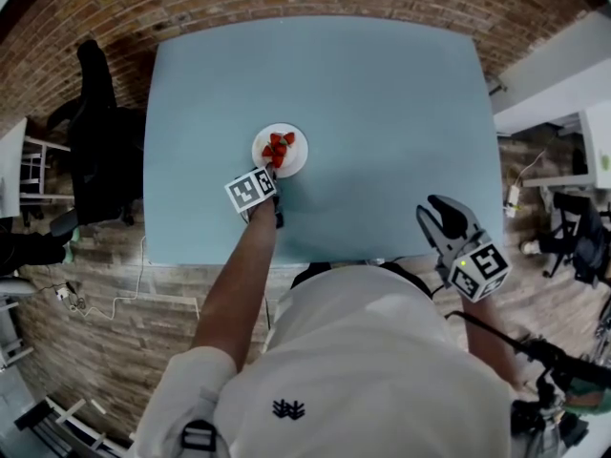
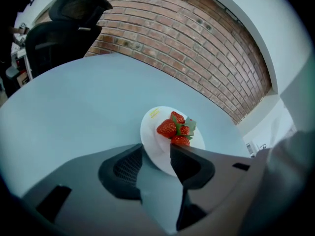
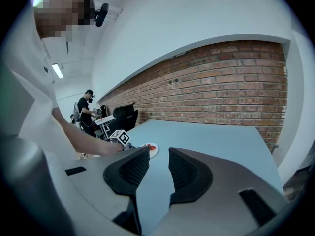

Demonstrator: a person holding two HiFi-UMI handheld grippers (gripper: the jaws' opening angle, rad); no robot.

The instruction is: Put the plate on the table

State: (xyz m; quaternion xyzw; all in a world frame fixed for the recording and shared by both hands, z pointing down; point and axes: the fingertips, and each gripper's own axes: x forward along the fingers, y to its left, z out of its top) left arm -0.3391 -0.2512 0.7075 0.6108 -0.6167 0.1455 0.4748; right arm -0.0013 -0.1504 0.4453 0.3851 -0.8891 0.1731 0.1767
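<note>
**A:** What's the room like?
**B:** A brick wall (image 3: 221,87) stands behind a big pale-blue bench (image 1: 382,93). A black chair (image 1: 100,132) is at the bench's left side.
**A:** And the plate?
**B:** The white plate (image 1: 297,163) lies flat on the bench, near the front middle, with strawberries (image 1: 278,147) on it.
**A:** The claws?
**B:** The left claw (image 2: 156,150) is released, its jaws parted around the plate's near rim. The right claw (image 3: 158,154) is released and empty, off the bench's front right corner.
**A:** Does any view add something?
**B:** The right gripper view shows a second person (image 3: 87,109) standing far back. The left gripper view shows a small yellow mark (image 2: 154,113) on the plate.
</note>
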